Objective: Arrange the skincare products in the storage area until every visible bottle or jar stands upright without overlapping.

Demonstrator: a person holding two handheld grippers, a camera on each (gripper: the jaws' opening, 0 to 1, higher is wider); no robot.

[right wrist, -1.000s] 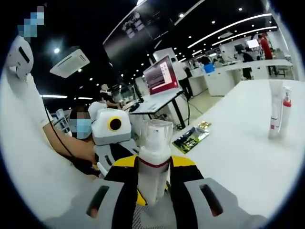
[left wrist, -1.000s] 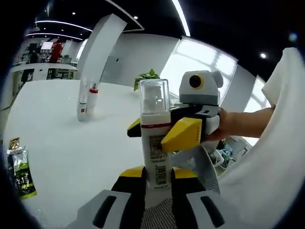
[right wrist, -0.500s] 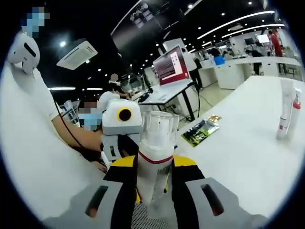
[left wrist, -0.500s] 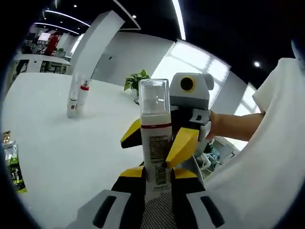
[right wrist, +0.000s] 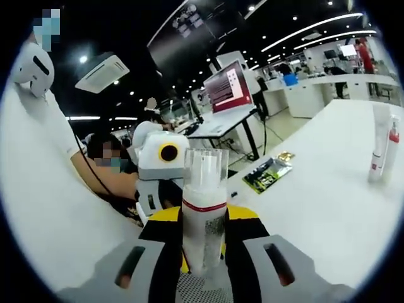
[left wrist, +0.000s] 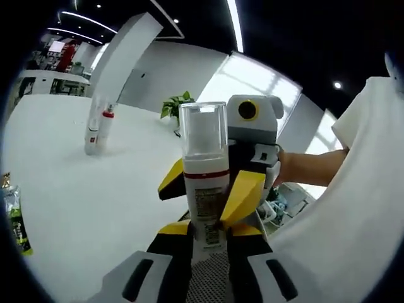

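The pump bottle [left wrist: 203,177] stands upright at centre, held from both sides: the left gripper [left wrist: 208,237] clamps its base at 6 o'clock, and in the left gripper view the right gripper [left wrist: 218,192] pinches its label just beyond. In the right gripper view the same bottle [right wrist: 204,211] sits between that gripper's [right wrist: 203,237] jaws. Two upright tubes [left wrist: 98,129] stand touching on the white table [left wrist: 82,196] at 10 o'clock; a sachet [right wrist: 267,174] lies at 2 o'clock
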